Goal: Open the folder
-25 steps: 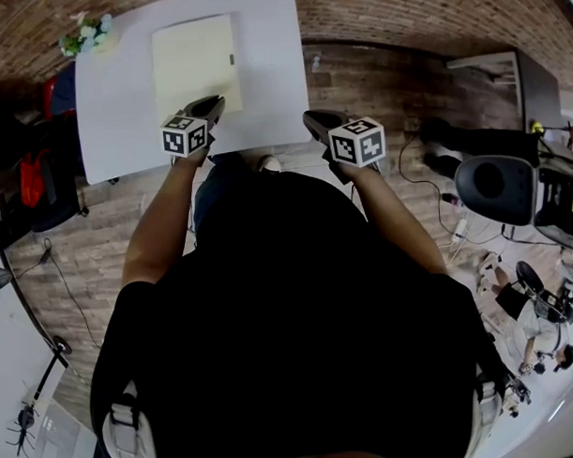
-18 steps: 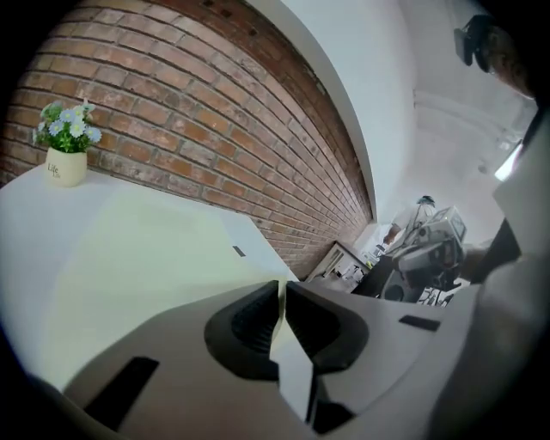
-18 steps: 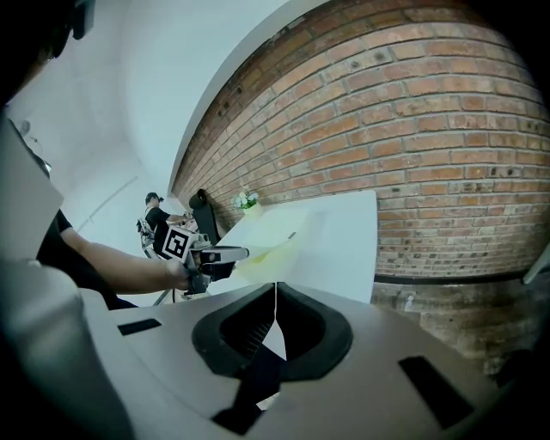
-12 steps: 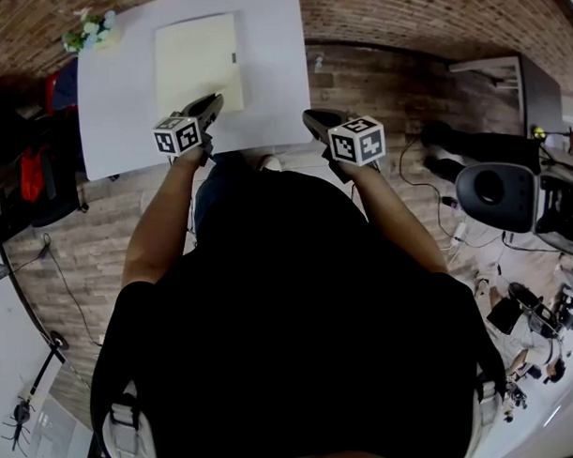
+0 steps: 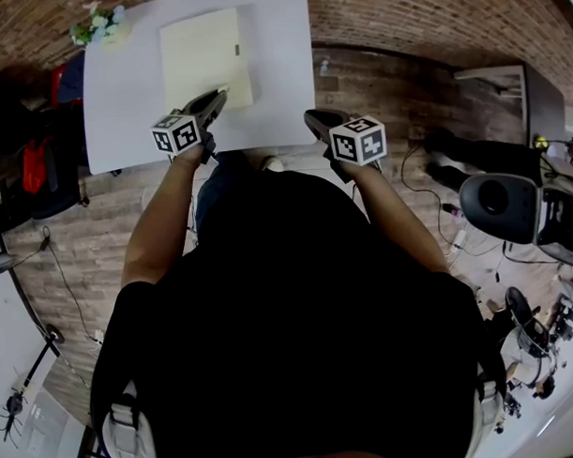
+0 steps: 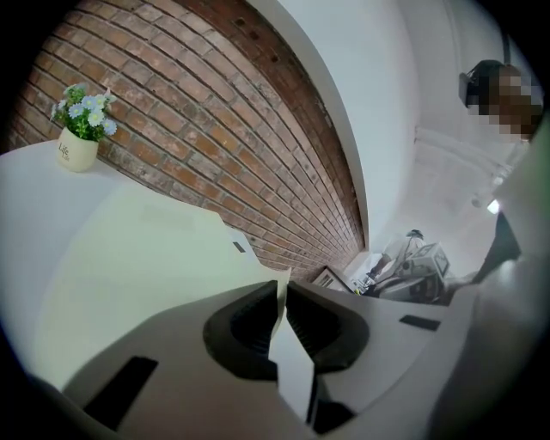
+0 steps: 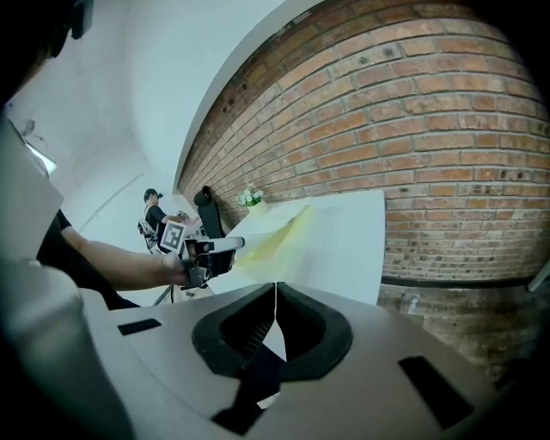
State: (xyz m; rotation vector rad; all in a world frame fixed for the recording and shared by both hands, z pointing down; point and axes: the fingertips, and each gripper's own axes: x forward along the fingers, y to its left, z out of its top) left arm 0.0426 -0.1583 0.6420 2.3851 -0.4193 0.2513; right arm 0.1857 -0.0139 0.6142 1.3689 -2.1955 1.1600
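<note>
A pale yellow folder [image 5: 201, 53] lies on the white table [image 5: 123, 116]. My left gripper [image 5: 222, 90] is shut on the near right corner of its cover, and that corner is raised off the table. In the left gripper view the cover [image 6: 129, 258] spreads away from the pinched corner between the jaws of the left gripper [image 6: 282, 292]. The right gripper view shows the lifted cover [image 7: 271, 236] from the side, with the left gripper [image 7: 225, 247] at its edge. My right gripper [image 5: 311, 117] is shut and empty, off the table's near right corner; in its own view its [image 7: 275, 296] jaws meet.
A small pot of flowers [image 5: 96, 28] stands at the table's far left corner, the same pot [image 6: 77, 146] showing against the brick wall. Dark bags and red items [image 5: 31, 176] sit left of the table. An office chair [image 5: 496, 193] and cables lie to the right.
My left gripper has risen a little and rolled, lifting the folder cover's near right corner. The right gripper has stayed put.
</note>
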